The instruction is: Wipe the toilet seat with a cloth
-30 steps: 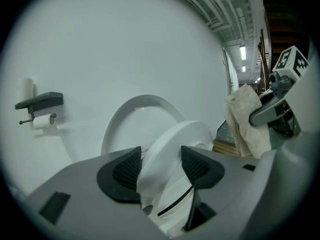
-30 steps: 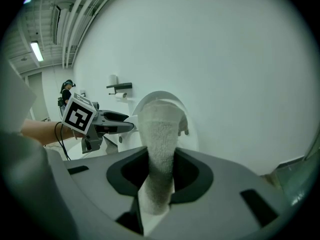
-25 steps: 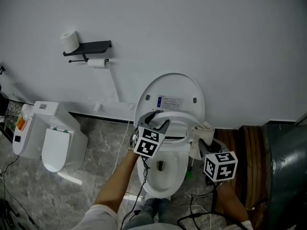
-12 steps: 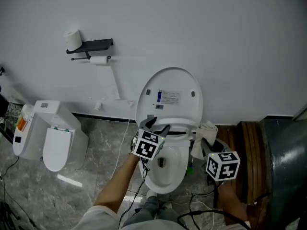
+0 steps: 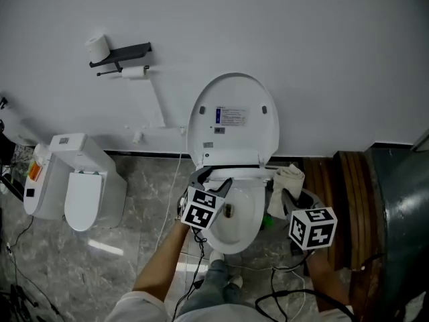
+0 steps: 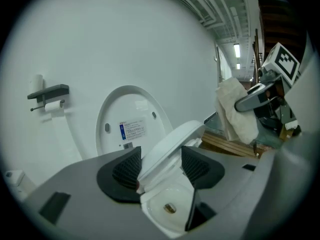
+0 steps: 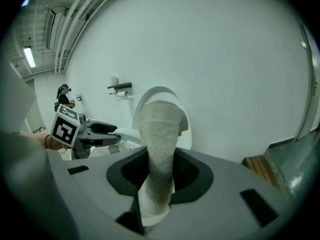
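The cloth [image 7: 159, 134] is clamped between the jaws of the right gripper [image 7: 160, 173], standing up from them as a pale, nubbly roll. In the head view this gripper [image 5: 289, 200] sits at about 3 o'clock from the toilet bowl [image 5: 236, 225], just beside its rim, with the cloth [image 5: 287, 180] bunched at its tip and clear of the toilet seat [image 5: 236, 175].

The left gripper [image 5: 212, 178] comes in from 7 o'clock of the bowl. Its jaws are closed on the seat's left edge. The left gripper view shows the seat [image 6: 172, 145] held tilted, neither flat on the bowl nor back against the upright lid [image 6: 127, 120].

Both forearms reach up from the bottom of the head view. The left arm [image 5: 161, 263] angles toward 1 o'clock, and the right arm [image 5: 323, 277] runs nearly straight up.

The head view alone gives the layout. A toilet roll shelf [image 5: 120, 51] hangs on the wall at 10 o'clock from the lid [image 5: 233, 123], a white box-like unit [image 5: 77, 186] stands on the floor at 9 o'clock, and wooden slats [image 5: 342, 200] lie at 3 o'clock.

Only the left gripper view looks into the bowl [image 6: 167, 209], under the lifted seat. It also shows the right gripper [image 6: 257, 98] and its hanging cloth [image 6: 236, 113] at 2 o'clock.

Only the right gripper view shows a person [image 7: 63, 97] far off at 9 o'clock, beyond the left gripper [image 7: 102, 129]
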The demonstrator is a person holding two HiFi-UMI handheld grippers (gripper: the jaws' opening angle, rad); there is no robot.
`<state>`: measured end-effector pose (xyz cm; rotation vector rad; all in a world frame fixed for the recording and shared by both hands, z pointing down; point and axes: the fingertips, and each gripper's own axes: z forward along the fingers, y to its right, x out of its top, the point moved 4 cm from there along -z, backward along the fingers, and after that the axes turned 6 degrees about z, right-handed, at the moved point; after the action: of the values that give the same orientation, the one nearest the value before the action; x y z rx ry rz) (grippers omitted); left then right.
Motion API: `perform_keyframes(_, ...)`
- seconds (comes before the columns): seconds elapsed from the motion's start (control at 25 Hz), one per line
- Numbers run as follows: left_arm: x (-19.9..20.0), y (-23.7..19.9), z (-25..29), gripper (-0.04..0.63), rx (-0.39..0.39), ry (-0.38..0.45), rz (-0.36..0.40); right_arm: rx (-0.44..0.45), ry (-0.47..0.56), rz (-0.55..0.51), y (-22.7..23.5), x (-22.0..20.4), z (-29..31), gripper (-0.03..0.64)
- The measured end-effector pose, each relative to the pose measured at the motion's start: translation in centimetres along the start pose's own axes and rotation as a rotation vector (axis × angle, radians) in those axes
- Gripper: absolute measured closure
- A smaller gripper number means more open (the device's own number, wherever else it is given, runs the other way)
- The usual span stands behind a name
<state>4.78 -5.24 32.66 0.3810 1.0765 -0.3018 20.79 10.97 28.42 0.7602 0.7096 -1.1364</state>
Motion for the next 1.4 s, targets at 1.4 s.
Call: perform_keyframes(1.4, -19.5, 15.1, -6.7, 0.321, -0.252, -0.318, 0.214, 0.042, -0.163, 0.005, -1.3, -14.9, -3.8, 0.508)
